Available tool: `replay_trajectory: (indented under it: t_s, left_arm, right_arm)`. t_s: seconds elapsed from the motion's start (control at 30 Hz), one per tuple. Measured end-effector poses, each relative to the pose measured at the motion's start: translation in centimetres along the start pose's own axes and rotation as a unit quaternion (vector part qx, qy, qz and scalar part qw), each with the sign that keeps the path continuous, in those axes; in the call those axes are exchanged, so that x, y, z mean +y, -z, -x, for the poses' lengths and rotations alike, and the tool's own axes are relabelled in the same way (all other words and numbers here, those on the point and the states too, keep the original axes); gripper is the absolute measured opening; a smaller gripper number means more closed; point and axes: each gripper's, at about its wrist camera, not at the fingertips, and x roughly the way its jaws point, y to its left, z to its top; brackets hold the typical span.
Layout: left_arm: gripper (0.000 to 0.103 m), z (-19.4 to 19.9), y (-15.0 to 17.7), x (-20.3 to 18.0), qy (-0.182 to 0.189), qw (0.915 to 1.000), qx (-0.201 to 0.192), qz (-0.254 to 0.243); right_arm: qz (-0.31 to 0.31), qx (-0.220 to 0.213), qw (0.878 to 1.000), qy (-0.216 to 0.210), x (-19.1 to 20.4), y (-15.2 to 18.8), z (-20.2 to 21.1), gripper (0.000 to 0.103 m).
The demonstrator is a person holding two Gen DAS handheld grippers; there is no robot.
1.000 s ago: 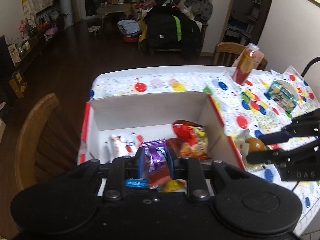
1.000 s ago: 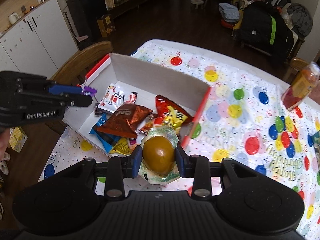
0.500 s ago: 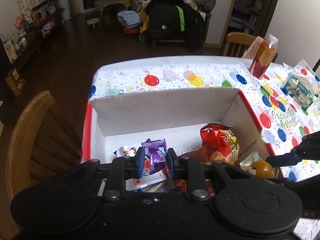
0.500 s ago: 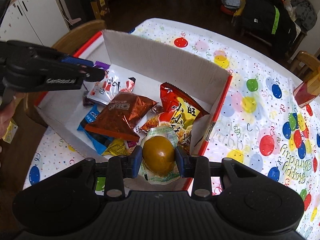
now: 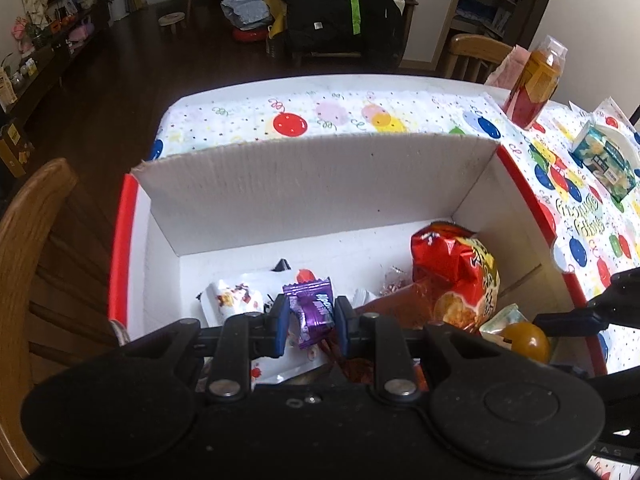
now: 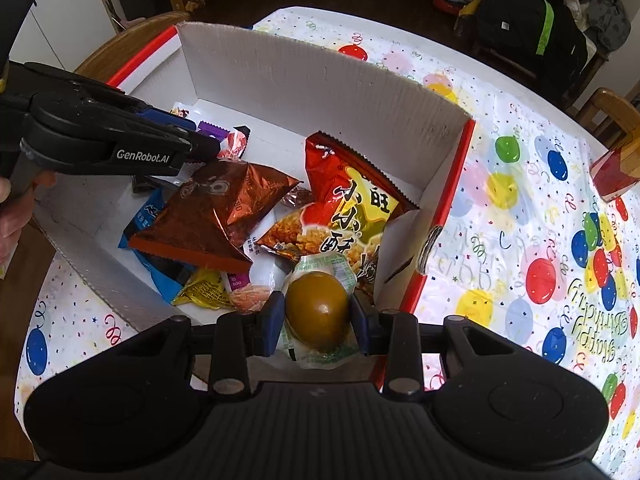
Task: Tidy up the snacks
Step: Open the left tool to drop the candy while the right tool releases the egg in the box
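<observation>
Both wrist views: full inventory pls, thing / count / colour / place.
cardboard box: 1, white inside with red edges, on the table
red-yellow chip bag: 1, inside the box, right side
brown foil bag: 1, inside the box, middle
blue packet: 1, under the brown foil bag
yellow packet: 1, near wall of the box
white packet: 1, box floor, left side
purple candy: 1, in the left gripper
packaged brown egg: 1, in the right gripper
bottle: 1, amber and red, far right of the table
green-blue carton: 1, on the table, right
tablecloth: 1, white with balloons
wooden chair: 1, left of the table
left gripper: black, blue pads
right gripper: black, blue pads
</observation>
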Motion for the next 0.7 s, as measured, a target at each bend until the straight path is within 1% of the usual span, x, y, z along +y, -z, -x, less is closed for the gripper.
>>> replay_trajectory:
  t_s: [0.27,0.4,0.43,0.47,0.53,0.57,0.63,0.7]
  left_arm:
    - [0.023,-0.5,0.3,-0.1,-0.003,1.0,0.007,0.002]
    - [0.028,-0.2,0.4,-0.1,-0.002,0.9999,0.005,0.01]
    - [0.03,-0.2,0.5,-0.1,-0.002,0.9999,0.004,0.011]
    - [0.032,0.0,0.6,-0.1,-0.004,0.9999,0.003,0.011]
    - [0.036,0.3,0.7,-0.2,-0.006,0.9999,0.001,0.013]
    - [0.04,0.6,0.8,-0.2,-0.007,0.9999,-0.001,0.015]
    - [0.041,1.1,1.1,-0.2,-0.006,0.9998,-0.005,0.018]
    - [0.046,1.7,1.4,-0.1,-0.007,0.9997,-0.01,0.022]
  right_arm:
    - [-0.013,-0.008,1.0,-0.016,0.0,0.3,-0.1,0.036]
    - [-0.025,-0.02,0.999,-0.029,-0.3,0.5,0.3,0.037]
    - [-0.027,-0.023,0.999,-0.032,-0.4,0.5,0.5,0.041]
    - [-0.03,-0.027,0.999,-0.033,-0.4,0.5,0.7,0.047]
    - [-0.034,-0.037,0.998,-0.034,-0.6,0.6,1.2,0.052]
    - [-0.037,-0.042,0.998,-0.037,-0.7,0.7,1.5,0.052]
    - [-0.047,-0.05,0.997,-0.044,-0.9,1.0,2.1,0.054]
    - [-0.056,-0.058,0.995,-0.05,-1.1,1.4,2.6,0.058]
